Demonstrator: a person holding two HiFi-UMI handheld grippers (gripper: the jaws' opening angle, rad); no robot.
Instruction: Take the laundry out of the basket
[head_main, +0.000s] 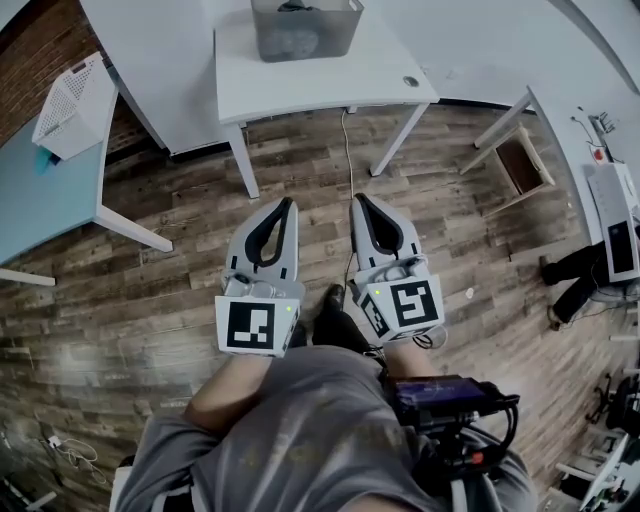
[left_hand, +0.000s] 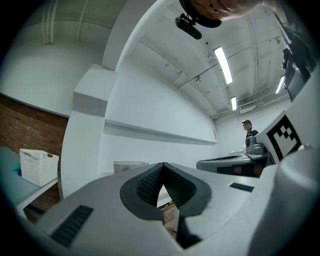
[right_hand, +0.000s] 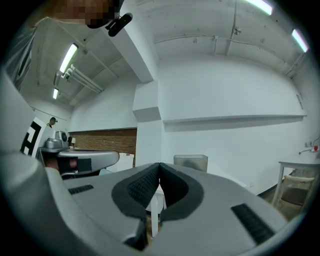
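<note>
A grey translucent basket (head_main: 305, 28) with dark laundry (head_main: 295, 8) inside stands on a white table (head_main: 330, 85) ahead of me. My left gripper (head_main: 290, 205) and right gripper (head_main: 358, 200) hang side by side over the wooden floor, well short of that table, both pointing level towards it. Each is shut with its tips touching and nothing between them. The basket (left_hand: 130, 166) shows small past the shut left gripper (left_hand: 163, 165) in the left gripper view. In the right gripper view the basket (right_hand: 190, 163) rises above the shut right gripper (right_hand: 159, 165).
A white perforated basket (head_main: 75, 105) sits on a teal table (head_main: 40, 195) at the left. A wooden chair (head_main: 520, 160) stands at the right beside another white table (head_main: 600, 120). A person's dark legs (head_main: 580, 275) are at the far right. A cable (head_main: 348, 150) runs across the floor.
</note>
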